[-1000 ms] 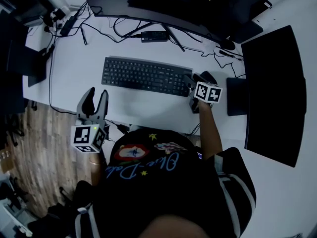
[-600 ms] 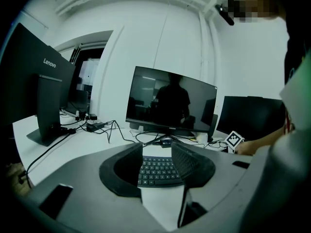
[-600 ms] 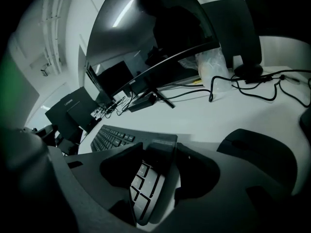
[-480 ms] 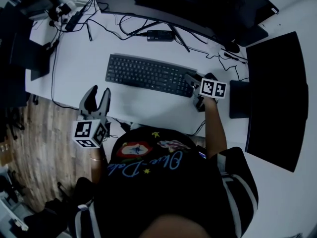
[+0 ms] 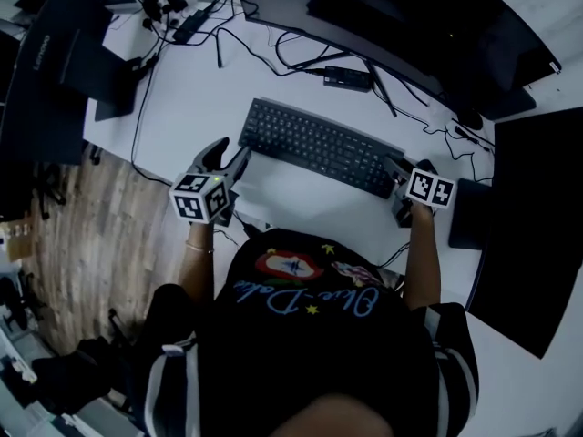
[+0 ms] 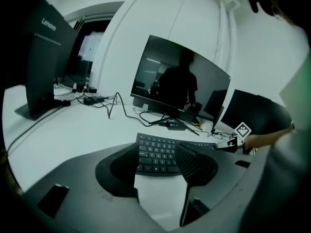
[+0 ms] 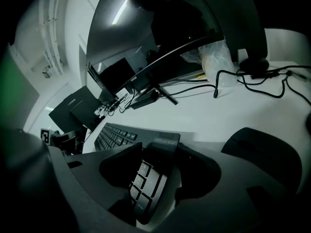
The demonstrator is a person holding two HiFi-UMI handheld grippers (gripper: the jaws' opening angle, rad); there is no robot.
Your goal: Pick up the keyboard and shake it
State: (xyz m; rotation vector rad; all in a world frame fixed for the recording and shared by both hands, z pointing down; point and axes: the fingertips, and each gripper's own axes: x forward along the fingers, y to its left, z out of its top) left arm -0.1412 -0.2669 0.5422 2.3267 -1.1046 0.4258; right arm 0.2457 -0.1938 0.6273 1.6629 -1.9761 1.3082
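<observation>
The keyboard [image 5: 319, 146] lies flat on the desk [image 5: 182, 89]. The right gripper [image 5: 394, 167] is clamped on its right end. The left gripper [image 5: 230, 153], its jaws opening with nothing between them, sits just off the left end. It should straddle that end squarely, then both grippers lift level. Cables [image 5: 301, 48] crowd the far side and the desk's near edge is close, so straight up looks clearest.

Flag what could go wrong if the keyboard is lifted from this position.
Only the right gripper is clamped on the keyboard, at its right end; lifted now, the long free end could sag or twist out of the jaws.
The left gripper, jaws opening with nothing between them, sits short of the left end and may catch only the corner.
Shaking could knock the black box behind it.
</observation>
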